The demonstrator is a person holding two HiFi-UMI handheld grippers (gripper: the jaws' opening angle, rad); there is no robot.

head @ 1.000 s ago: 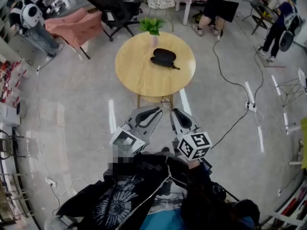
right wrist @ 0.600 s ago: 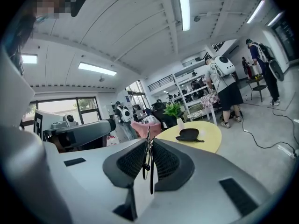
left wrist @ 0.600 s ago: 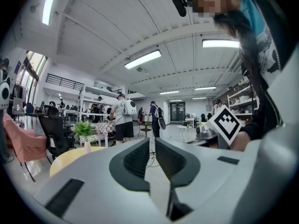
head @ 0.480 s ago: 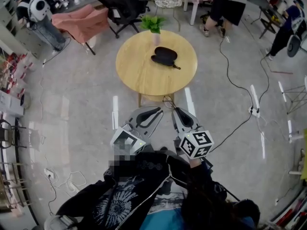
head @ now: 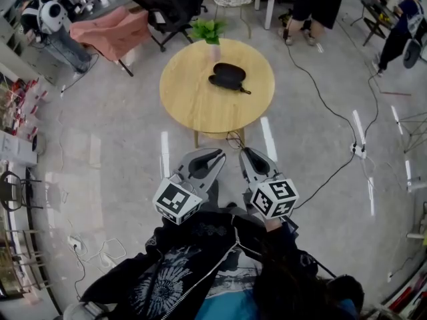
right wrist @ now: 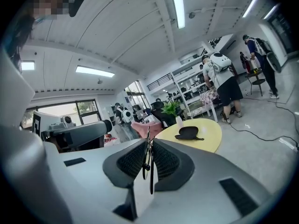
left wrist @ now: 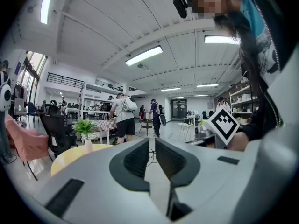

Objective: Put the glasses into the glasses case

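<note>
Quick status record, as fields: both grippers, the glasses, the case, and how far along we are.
left gripper: empty, fingers a narrow gap apart
right gripper: shut on the glasses
glasses case: on the round table, near the potted plant
grippers' place: both close to the person, short of the table
progress: glasses not yet in the case

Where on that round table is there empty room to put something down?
The table's whole near half is bare, from the black glasses case to the near rim, and so is its left side. It is crowded only at the far rim, where the potted plant stands behind the case.
</note>
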